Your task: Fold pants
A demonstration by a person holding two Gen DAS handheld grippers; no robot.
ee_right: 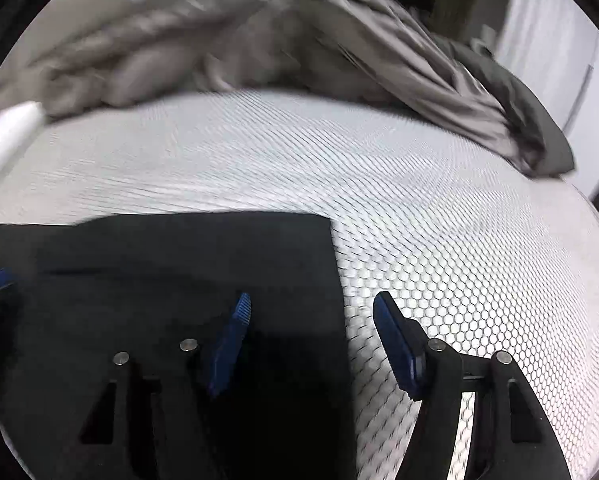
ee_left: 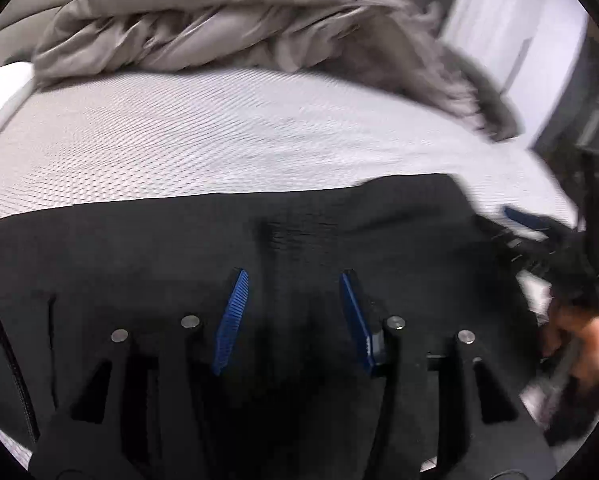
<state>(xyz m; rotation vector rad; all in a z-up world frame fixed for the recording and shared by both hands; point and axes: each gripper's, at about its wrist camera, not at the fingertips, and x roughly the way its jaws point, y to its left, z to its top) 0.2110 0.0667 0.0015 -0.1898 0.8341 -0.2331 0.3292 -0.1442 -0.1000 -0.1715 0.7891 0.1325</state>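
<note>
A bed (ee_left: 227, 128) covered in a pale honeycomb-patterned mattress surface is seen filling the middle of both views. Along the upper part of each frame a crumpled grey blanket (ee_left: 219, 20) is heaped on the bed, trailing down toward the right edge in the right wrist view, where a darker grey fold is seen at its end.

The black pants (ee_left: 179, 248) are laid flat on the bed across the lower half of the left wrist view. In the right wrist view they occupy the lower left, with a straight edge at the top and a squared corner just above centre; bare mattress is seen to the right of that corner.

The left hand-held gripper (ee_left: 293, 278) is seen at the lower centre of its own view, over the dark cloth. Its blue-padded jaws are held apart, and nothing is pinched between them. Whether the tips touch the fabric cannot be told.

The right hand-held gripper (ee_right: 311, 304) is spread wider. It straddles the right edge of the pants: one finger is seen over the black fabric, the other over the bare mattress. No cloth is clamped between the pads.

At the right edge of the left wrist view, a blurred hand (ee_left: 579, 340) is seen on the other gripper's black body. A blue pad is visible at the left edge of the right wrist view.
</note>
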